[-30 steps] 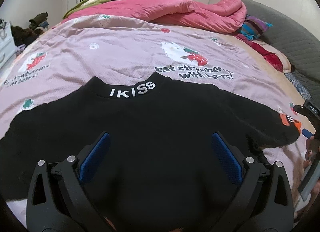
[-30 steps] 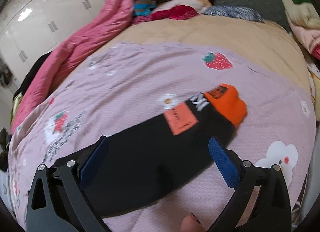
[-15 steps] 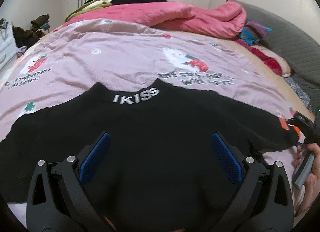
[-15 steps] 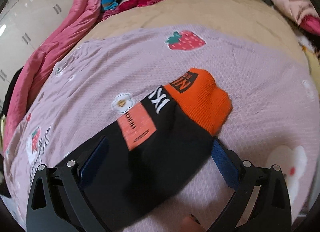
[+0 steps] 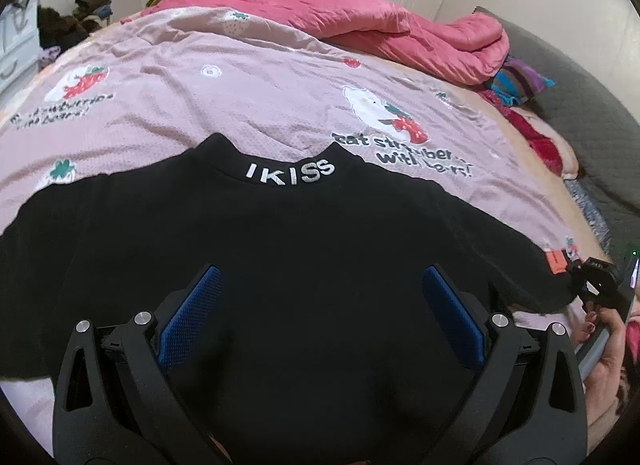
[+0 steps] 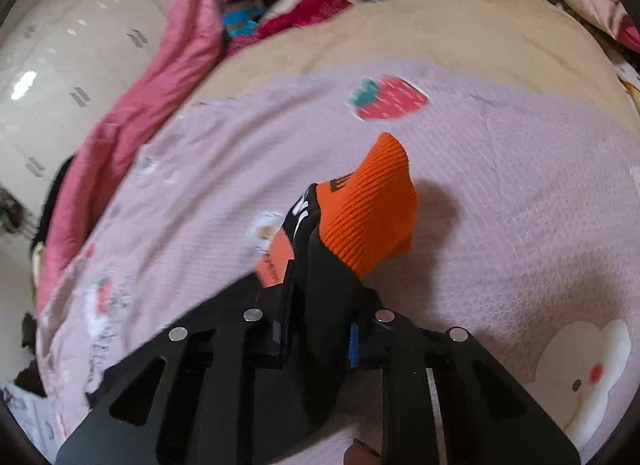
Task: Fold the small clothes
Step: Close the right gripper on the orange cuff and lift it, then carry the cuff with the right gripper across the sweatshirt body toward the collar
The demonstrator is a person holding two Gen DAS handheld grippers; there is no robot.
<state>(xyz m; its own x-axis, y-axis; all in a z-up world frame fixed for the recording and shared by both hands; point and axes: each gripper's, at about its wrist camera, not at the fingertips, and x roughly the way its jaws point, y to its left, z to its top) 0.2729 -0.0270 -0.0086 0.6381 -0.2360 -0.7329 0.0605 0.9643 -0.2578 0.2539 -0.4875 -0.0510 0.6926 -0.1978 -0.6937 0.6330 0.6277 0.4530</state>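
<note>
A small black sweater (image 5: 280, 249) with white "IKISS" on its collar lies spread flat on the pink bedspread (image 5: 248, 105). My left gripper (image 5: 320, 305) is open and empty, its blue pads over the sweater's body. My right gripper (image 6: 320, 277) is shut on the sweater's right sleeve (image 6: 332, 297) just behind its orange cuff (image 6: 368, 209), which sticks up past the fingers, lifted off the bedspread (image 6: 500, 193). The right gripper also shows in the left wrist view (image 5: 596, 273) at the sleeve's end.
A bunched pink quilt (image 5: 384, 25) lies at the far side of the bed, with striped and red clothes (image 5: 520, 85) to its right. White wardrobes (image 6: 60, 65) stand behind. A grey padded headboard (image 5: 580, 105) runs along the right.
My right gripper closed on the sleeve near the orange cuff and lifted it off the bedspread. My left gripper stayed open over the sweater and shifted only slightly.
</note>
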